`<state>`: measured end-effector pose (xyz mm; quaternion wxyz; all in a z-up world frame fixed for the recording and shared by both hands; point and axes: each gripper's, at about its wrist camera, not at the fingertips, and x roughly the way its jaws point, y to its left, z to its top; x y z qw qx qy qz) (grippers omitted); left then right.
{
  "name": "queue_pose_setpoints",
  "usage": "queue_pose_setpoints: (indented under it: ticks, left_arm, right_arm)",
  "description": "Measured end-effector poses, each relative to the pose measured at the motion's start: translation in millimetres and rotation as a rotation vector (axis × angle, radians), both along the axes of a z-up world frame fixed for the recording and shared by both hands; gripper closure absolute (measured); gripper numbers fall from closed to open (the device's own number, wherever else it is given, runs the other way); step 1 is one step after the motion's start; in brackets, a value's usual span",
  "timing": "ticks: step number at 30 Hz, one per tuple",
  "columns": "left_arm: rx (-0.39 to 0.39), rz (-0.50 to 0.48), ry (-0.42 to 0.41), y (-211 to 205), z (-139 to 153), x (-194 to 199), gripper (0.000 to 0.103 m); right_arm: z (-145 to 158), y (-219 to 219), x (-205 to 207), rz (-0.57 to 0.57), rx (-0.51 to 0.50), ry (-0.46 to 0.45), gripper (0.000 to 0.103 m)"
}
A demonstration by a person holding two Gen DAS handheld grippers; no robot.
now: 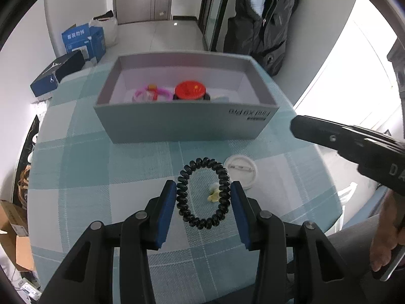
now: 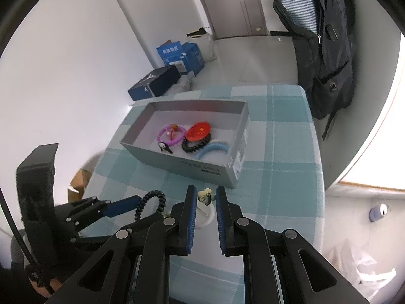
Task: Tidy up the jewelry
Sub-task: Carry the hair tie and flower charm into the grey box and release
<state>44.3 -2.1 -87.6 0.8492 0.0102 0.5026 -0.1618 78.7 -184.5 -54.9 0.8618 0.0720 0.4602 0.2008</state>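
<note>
The black curly hair tie (image 1: 203, 193) lies flat on the table in front of the gray box (image 1: 186, 122), between the spread-open left gripper (image 1: 203, 190) fingers, and it looks light and squishy, so pinching one side should work.

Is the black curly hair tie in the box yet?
No. The hair tie lies on the tablecloth, outside the box, between the open left claw fingers.
</note>
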Motion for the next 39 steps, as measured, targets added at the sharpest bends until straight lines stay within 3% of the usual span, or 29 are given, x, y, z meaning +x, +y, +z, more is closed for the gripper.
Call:
queue_pose_setpoints:
  ticks: [4, 15, 23, 28, 34, 39]
  left_arm:
    - [0.0, 0.02, -0.042, 6, 15, -5, 0.065]
    - [-0.047, 0.103, -0.032, 33, 48, 10, 0.065]
    - [-0.079, 0.121, -0.05, 41, 80, 42, 0.065]
    - [-0.1, 0.115, -0.011, 43, 75, 69, 0.065]
    - [-0.225, 0.121, 0.099, 47, 51, 101, 0.065]
    - [-0.243, 0.113, 0.149, 46, 37, 118, 0.065]
  right_arm:
    - [12, 3, -1, -0.001, 0.028, -0.025, 0.089]
    - [41, 15, 9, 0.021, 0.135, -0.035, 0.089]
    - [71, 31, 30, 0.07, 0.096, -0.093, 0.089]
    - [71, 39, 53, 0.093, 0.092, -0.071, 0.089]
    - [56, 48, 86, 0.113, 0.067, -0.018, 0.089]
    - [37, 45, 106, 0.106, 0.098, 0.037, 0.089]
